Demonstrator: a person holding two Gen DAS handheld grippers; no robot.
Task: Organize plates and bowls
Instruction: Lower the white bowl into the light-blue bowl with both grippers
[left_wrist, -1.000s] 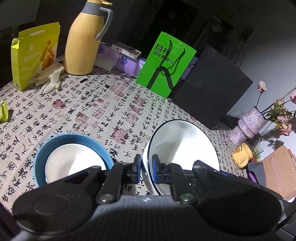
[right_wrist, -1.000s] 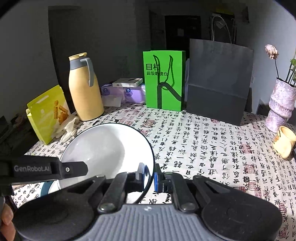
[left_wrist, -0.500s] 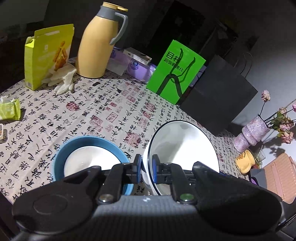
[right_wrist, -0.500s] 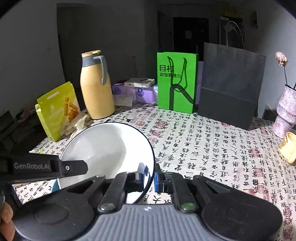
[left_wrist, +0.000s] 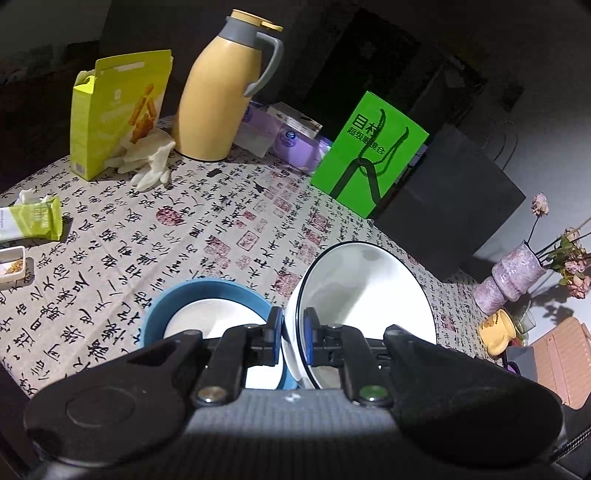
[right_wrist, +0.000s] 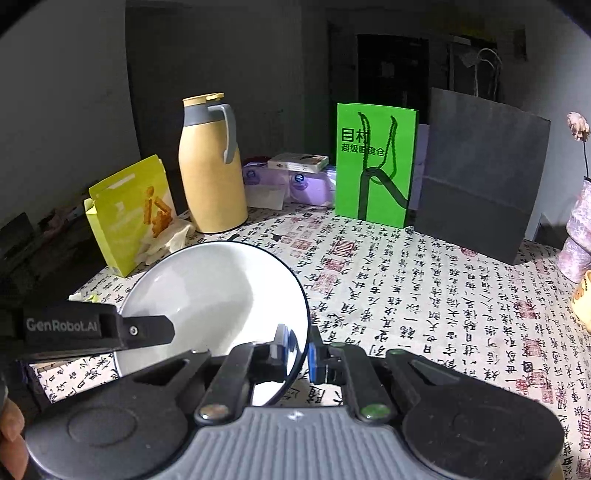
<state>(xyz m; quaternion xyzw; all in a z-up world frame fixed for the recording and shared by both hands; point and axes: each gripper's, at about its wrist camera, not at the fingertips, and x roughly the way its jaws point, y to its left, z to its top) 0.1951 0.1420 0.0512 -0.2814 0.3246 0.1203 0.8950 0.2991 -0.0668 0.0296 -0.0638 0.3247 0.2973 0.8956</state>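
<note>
Holding the white bowl (left_wrist: 364, 295) above the table (left_wrist: 229, 221) with both jaws closed on its opposite rims, left gripper (left_wrist: 293, 338) and right gripper (right_wrist: 298, 349), we judge the blue bowl (left_wrist: 207, 295) lies just left, nearer our left hand.

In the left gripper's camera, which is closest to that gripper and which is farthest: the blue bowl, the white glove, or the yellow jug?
From the left gripper:
1. Blue bowl, just ahead, slightly left.
2. White glove, far left on the tablecloth.
3. Yellow jug, at the table's back edge, just behind the glove.
</note>
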